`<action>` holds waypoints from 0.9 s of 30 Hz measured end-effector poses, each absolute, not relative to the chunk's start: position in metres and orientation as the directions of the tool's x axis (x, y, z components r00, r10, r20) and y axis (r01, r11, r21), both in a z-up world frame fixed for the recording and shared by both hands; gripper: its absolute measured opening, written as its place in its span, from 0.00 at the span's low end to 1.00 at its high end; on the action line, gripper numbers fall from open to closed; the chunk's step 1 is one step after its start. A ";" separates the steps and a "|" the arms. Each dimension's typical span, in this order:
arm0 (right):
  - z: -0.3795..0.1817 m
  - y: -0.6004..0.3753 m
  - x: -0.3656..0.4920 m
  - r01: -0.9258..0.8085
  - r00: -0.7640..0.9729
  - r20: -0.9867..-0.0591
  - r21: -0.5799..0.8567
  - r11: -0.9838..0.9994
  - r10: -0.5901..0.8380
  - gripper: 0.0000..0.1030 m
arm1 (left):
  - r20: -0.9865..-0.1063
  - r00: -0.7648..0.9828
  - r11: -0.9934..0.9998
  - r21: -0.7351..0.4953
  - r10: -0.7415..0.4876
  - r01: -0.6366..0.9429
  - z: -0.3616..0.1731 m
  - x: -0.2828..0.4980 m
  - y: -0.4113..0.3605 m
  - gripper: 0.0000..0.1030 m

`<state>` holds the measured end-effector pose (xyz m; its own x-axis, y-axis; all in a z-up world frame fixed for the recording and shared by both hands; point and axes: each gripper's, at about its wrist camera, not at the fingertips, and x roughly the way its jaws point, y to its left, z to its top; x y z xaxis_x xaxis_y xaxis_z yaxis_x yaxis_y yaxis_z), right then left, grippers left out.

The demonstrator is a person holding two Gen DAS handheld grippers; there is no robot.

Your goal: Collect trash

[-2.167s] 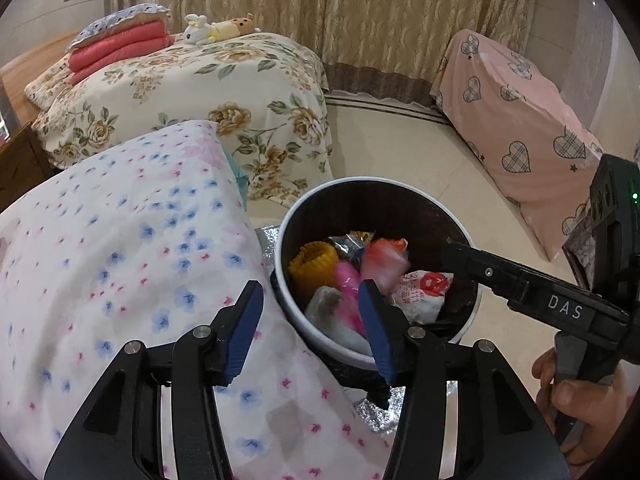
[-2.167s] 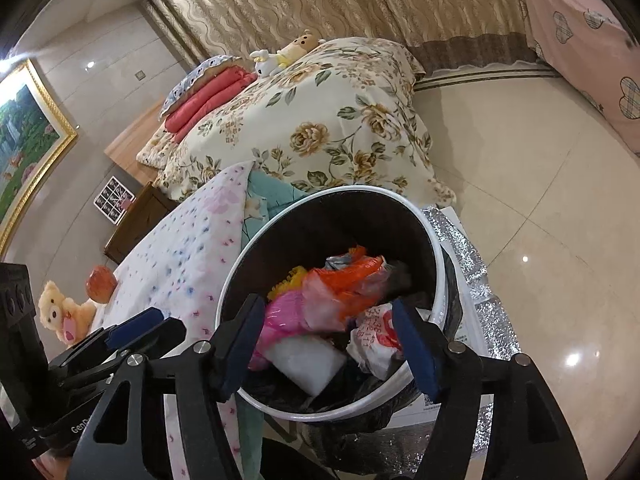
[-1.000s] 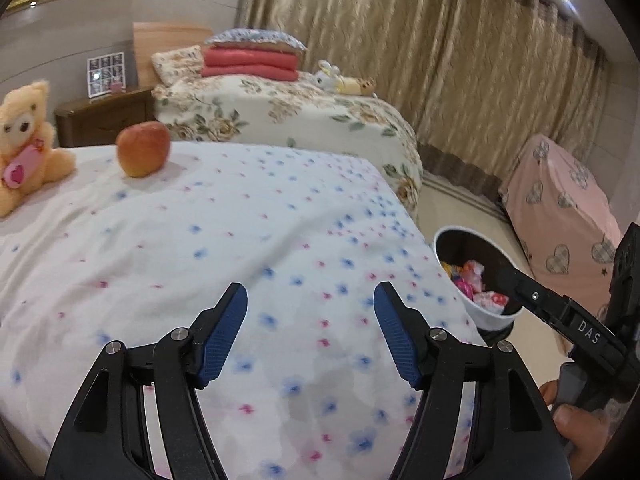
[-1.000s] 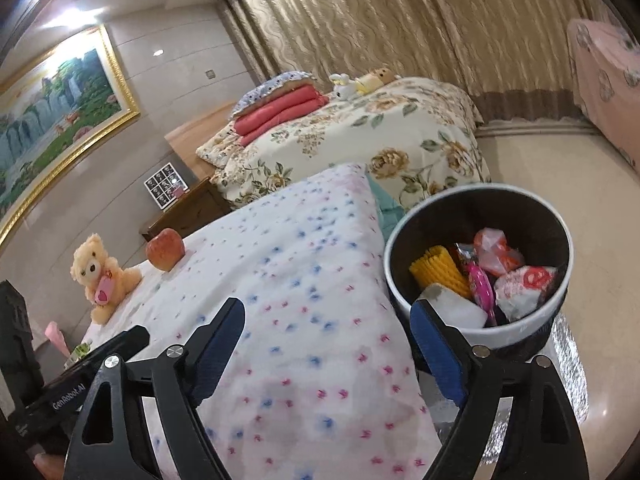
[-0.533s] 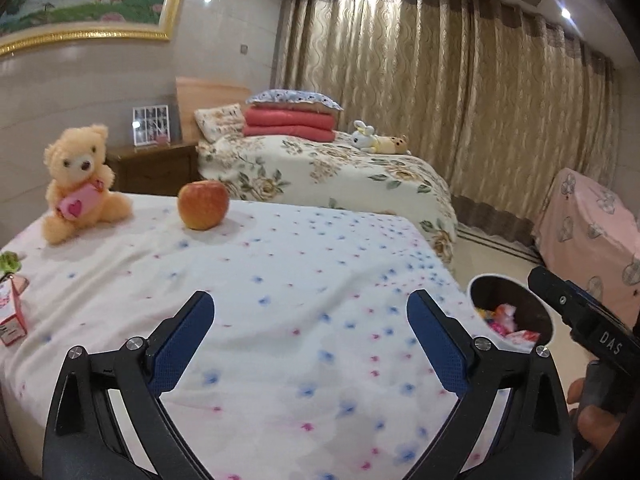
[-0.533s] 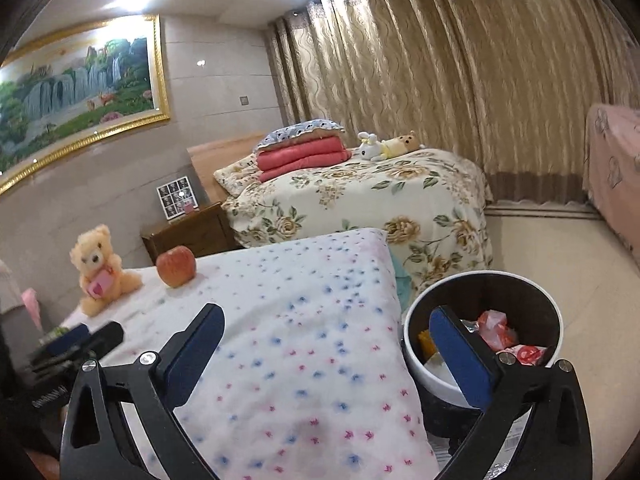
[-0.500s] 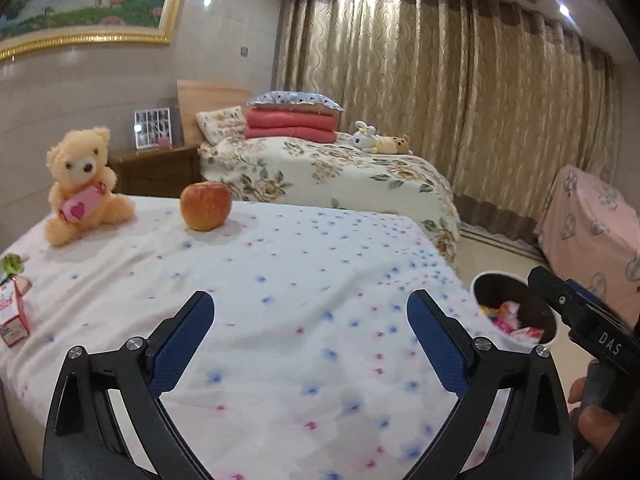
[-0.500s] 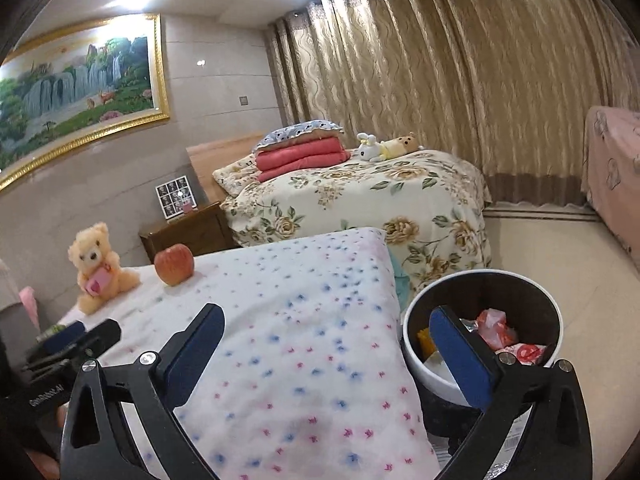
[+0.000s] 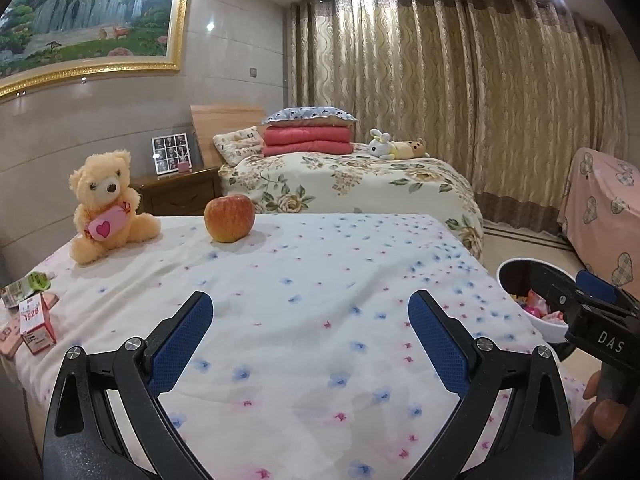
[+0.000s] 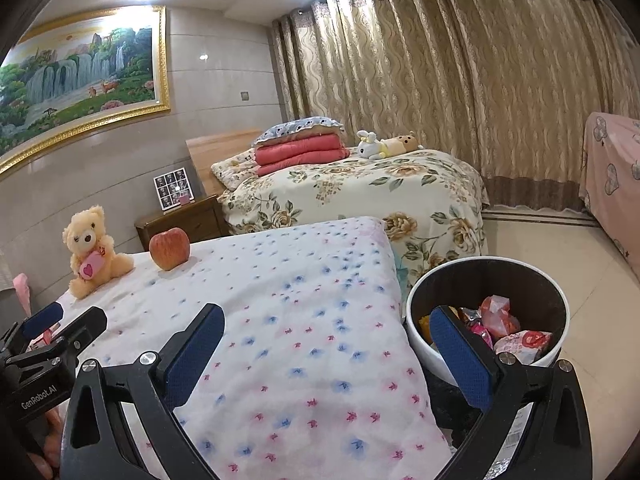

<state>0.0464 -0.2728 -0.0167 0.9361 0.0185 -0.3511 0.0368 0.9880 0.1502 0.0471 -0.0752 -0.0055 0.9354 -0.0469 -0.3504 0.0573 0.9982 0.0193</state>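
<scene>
Both my left claw and right claw have swung up from the white-rimmed round trash bin, spread wide and empty. Wrappers lie inside; remaining litter sits at the spotted bedspread's left edge.

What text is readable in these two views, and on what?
"DAS": white letters on the right gripper body, left wrist view.
"GenRobot.AI": white letters on the left gripper body, right wrist view.
"1928": red digits on the small carton at the bed's left edge.
Green packet print beside it: too blurred to read.
Barcode label under the bin: too small.
</scene>
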 end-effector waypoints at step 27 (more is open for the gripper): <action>-0.018 -0.268 0.046 0.021 0.933 -0.358 0.149 0.989 0.034 1.00 | -0.347 0.937 0.999 0.002 -0.031 0.034 -0.006 0.041 -0.071 0.98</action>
<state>0.0458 -0.2676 -0.0182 0.9332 0.0339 -0.3577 0.0212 0.9886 0.1490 0.0414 -0.0708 -0.0057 0.9373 -0.0310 -0.3470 0.0337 0.9994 0.0018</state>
